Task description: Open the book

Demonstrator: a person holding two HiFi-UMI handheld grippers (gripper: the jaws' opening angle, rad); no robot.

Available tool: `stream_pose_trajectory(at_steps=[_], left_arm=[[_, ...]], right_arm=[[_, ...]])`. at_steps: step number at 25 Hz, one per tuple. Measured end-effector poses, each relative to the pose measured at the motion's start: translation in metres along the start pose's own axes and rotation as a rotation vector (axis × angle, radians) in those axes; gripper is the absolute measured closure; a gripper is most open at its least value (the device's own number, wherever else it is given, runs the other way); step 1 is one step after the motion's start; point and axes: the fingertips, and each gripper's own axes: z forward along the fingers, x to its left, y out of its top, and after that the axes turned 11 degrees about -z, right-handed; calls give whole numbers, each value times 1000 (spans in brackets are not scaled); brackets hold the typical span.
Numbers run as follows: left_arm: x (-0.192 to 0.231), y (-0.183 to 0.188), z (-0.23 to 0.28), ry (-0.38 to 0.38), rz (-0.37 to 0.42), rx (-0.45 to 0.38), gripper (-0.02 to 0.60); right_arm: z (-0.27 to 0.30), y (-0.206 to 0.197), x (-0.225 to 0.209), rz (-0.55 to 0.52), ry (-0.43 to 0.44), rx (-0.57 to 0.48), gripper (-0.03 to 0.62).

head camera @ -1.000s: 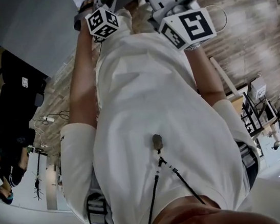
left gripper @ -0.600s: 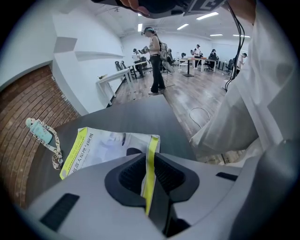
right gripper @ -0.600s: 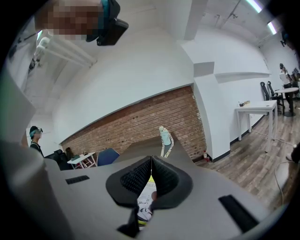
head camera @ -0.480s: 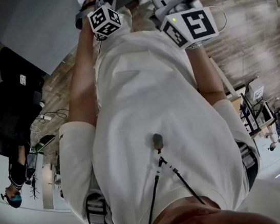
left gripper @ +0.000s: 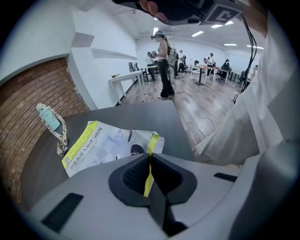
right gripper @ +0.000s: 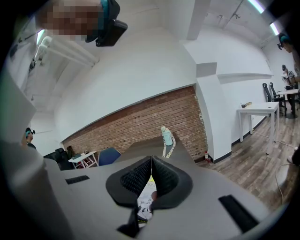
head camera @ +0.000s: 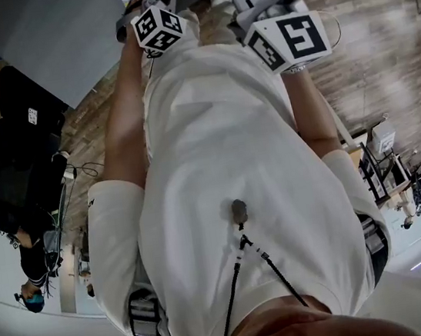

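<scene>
**Two grippers closed on the book: the cover taken up for opening**

Both tools are shown at the person's side of the dark grey table (left gripper: 154,119). The white paperback book with yellow-green edge bands (left gripper: 108,147) lies on this table. A teal tag on a patterned lanyard (left gripper: 49,119) lies well apart from the book, toward the brick wall.

The jaws of the left gripper (left gripper: 149,161) are seen clamped on a thin yellow-green strip, judged to be the free edge of the cover. The jaws of the right gripper (right gripper: 151,161) are drawn together at the tips. Printed paper of the same book shows in the slit between them and is judged, less plainly, to be nipped there.

The step in hand is taken to be the swinging-over of the cover. It is best done if the cover is carried in an arc about the spine, not pulled straight up, so that the thin sheet is not creased or torn at the pinch. The remaining pages should be kept down by the right gripper, so that the whole book is not dragged across the smooth table.
</scene>
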Motion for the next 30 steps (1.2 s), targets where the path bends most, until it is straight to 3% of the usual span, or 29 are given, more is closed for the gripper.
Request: stream_pose_trajectory(at_steps=[7,14,26,30], left_arm=[[9,11,-17,-9,-158,-93,557],[21,11,-36,42,-277,-205,558],[48,0,-89,93,-618,-380,558],[56,-18,-98,126,-651,-380,558]], right_arm=[[1,2,4,-4,6,0,557],[6,1,14,-12,21,-3,557],[5,6,41,-36,51,-5,557],[7,6,50,-44,63,-1,557]])
